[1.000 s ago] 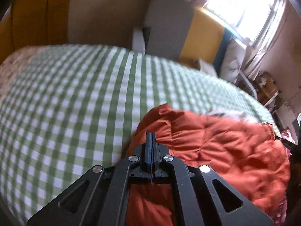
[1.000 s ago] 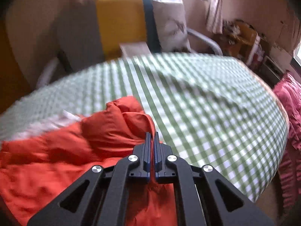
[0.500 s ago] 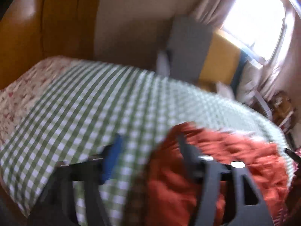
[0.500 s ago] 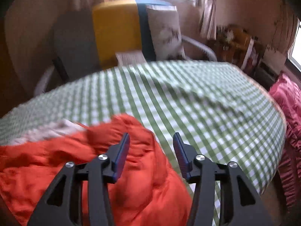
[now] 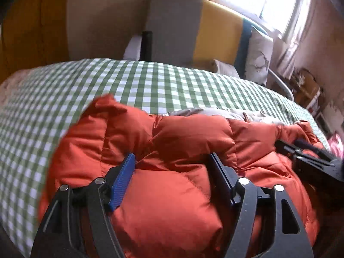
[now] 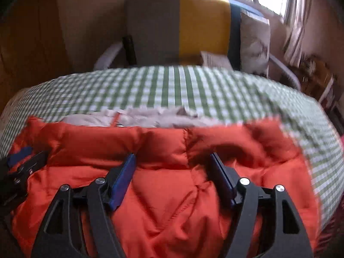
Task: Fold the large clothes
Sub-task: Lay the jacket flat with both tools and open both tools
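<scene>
Jacket (image 5: 172,193) first: quilted, orange, puffy, lying bunched on the near part of the bed (image 5: 139,81), which is spread with green-and-white check. Its upper layer looks already doubled over, with a pale grey lining or inner part (image 6: 146,116) showing along the far edge.

My left hand-held gripper (image 5: 172,172) hangs over the left half of the jacket with its jaws spread wide, gripping nothing; the blue pads (image 5: 122,182) stand either side of a swell of padding, though I cannot tell whether they touch the fabric. My right hand-held gripper (image 6: 173,172) is the same over the right half: wide, empty, close above the cloth. Each one appears at the edge of the other's view, so they are near each other across the garment.

I judge one fold to be laid down and let go, with the next grasp not yet taken. The next move calls for picking fresh hold points, likely an outer edge or corner at each side, and closing on a thin layer, not the bulk, since this padding is slippery and springs back.

Beyond the bed stand a grey and yellow chair (image 5: 193,28) with a cushion (image 5: 258,60), and a bright window (image 5: 258,2).
</scene>
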### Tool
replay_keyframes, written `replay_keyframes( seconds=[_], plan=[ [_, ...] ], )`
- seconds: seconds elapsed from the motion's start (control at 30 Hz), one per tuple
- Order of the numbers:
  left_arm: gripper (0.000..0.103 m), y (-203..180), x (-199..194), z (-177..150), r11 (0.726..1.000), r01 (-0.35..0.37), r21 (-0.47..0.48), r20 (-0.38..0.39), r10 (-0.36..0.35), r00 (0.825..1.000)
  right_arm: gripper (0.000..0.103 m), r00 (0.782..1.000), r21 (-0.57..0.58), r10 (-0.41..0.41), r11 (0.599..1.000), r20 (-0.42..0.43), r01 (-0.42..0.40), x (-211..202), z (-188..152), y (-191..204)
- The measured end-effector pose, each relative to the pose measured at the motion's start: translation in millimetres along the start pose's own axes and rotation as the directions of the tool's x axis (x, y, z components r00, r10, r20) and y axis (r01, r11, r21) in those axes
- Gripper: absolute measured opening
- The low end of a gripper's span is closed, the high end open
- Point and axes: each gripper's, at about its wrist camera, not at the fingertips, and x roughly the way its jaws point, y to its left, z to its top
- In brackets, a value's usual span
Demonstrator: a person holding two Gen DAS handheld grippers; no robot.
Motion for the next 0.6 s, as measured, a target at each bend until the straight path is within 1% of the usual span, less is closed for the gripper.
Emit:
replay_keyframes(
  seconds=[0.03, 0.13, 0.33, 0.43, 0.5, 0.6],
  plan=[
    [0.071, 1, 1, -1, 1.0, -0.001, -0.005, -0.001, 0.001, 1.0, 0.07, 1.0, 0.017, 0.004, 1.0, -0.006, -0.004, 10, 0, -2],
    [0.071, -2, 7, -2, 1.0, -0.014, -0.002, 0.003, 0.014, 1.0, 0.071, 1.0, 0.006, -0.007, 1.0, -0.006, 0.008, 25, -4, -5],
    [0.071, -8, 17, -8, 0.999, -0.043, 0.013, 0.023, 0.043, 0.999, 0.071, 1.0, 0.002, -0.012, 1.0, 0.001, 0.012, 43, -14, -7],
    [0.071, -8, 12, -12, 0.999, -0.05, 0.013, 0.024, 0.049, 0.998, 0.071, 1.0, 0.0, -0.013, 1.0, 0.002, 0.013, 43, -15, -6],
    [0.071, -10, 5, -13, 0.997, -0.069, 0.016, 0.033, 0.068, 0.997, 0.071, 1.0, -0.002, -0.013, 1.0, 0.002, 0.013, 43, -15, -6],
    [0.071, -13, -14, -17, 0.997, -0.072, 0.023, 0.057, 0.071, 0.996, 0.073, 1.0, 0.004, -0.006, 1.0, -0.006, 0.006, 38, -13, -7]
  ],
)
